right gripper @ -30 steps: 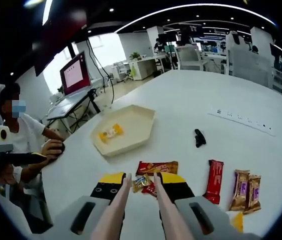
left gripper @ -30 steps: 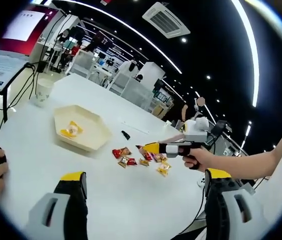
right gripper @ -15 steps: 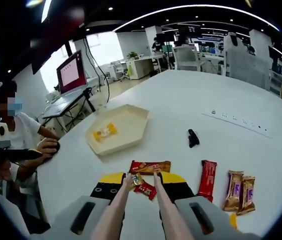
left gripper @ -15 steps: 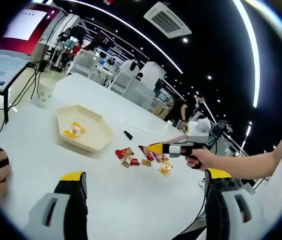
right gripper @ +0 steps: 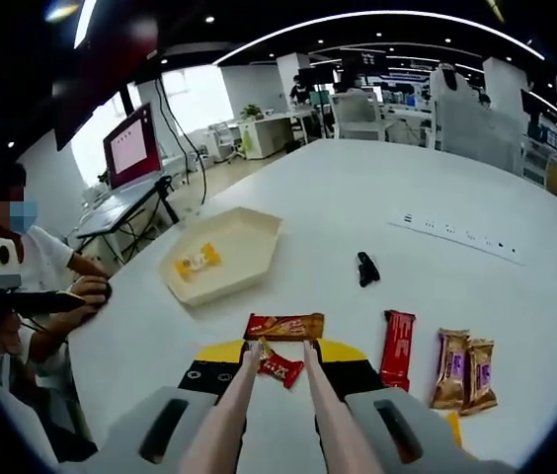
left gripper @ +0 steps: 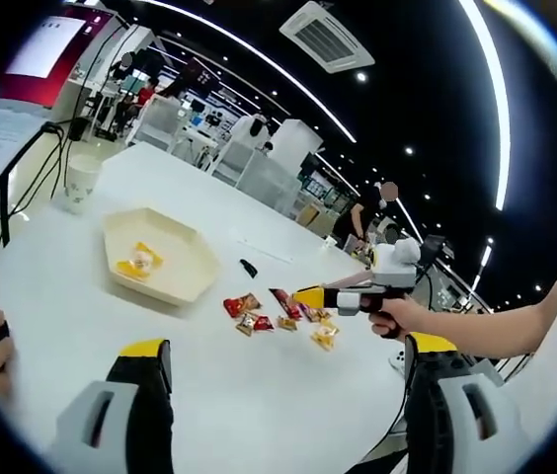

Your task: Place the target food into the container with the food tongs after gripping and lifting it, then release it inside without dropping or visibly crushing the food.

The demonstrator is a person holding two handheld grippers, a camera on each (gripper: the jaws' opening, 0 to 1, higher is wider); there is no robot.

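In the right gripper view, going from left to right, we first see at the left edge a person sitting at the table. Then, left of center, comes the tray, with one yellow snack already lying in it. Near the bottom center our tongs rise from the right gripper. Their two tips stand a little apart, with a red candy lying on the table between them. We cannot tell if the tips are already pressing it; it looks not lifted yet. Just above it lies an orange bar. More to the right are a small black clip, a red bar and two brown bars.

In the left gripper view the tray is at the left of center, and the pile of snacks is in the middle, near but apart from it. The right gripper comes in from the right, over the pile. The left gripper stands wide open and empty at the bottom.

We judge that one item is done. For this candy, the gripping, the lift, the carrying to the tray and a gentle release are all left.
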